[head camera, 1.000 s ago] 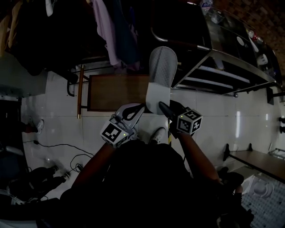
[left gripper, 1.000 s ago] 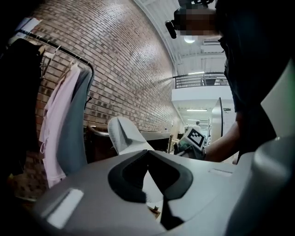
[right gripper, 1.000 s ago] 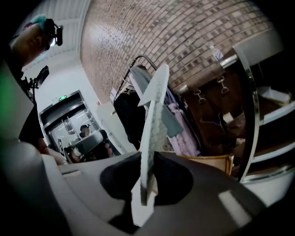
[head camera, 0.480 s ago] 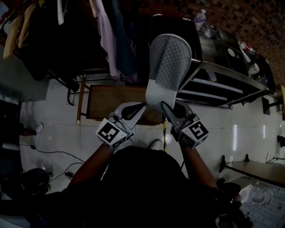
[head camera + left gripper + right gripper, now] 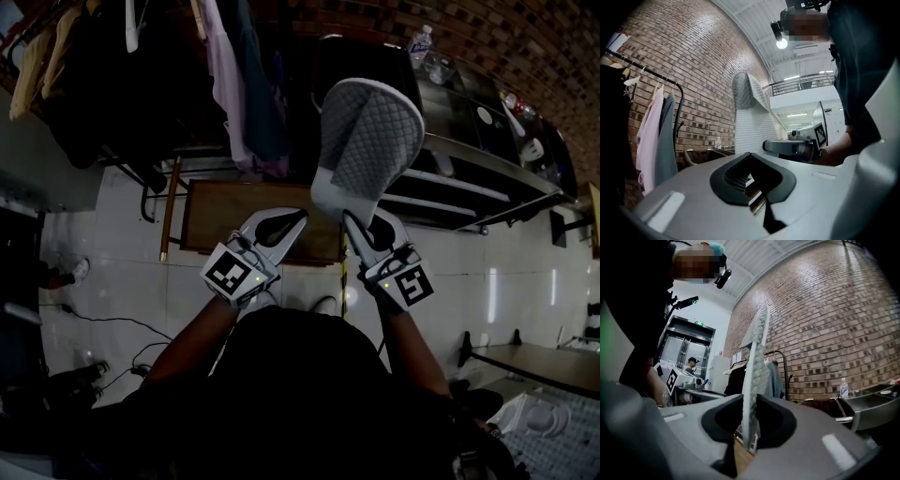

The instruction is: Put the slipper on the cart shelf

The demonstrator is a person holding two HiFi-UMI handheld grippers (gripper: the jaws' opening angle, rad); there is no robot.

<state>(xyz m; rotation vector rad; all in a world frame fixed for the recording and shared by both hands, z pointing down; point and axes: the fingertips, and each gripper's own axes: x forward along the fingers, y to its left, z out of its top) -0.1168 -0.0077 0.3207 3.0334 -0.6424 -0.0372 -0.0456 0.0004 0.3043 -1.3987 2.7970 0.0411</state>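
One slipper point(image 5: 364, 141), heel clamped in your right hand-held gripper point(image 5: 361, 227), stood on end, toe tilted toward the cart shelf point(image 5: 450, 183) ahead-right. Your left hand-held gripper point(image 5: 281, 223) was closed and empty.

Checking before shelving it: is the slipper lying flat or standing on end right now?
Standing on end: the slipper rises edge-on and near vertical from the right gripper, whose jaws pinch its lower end.
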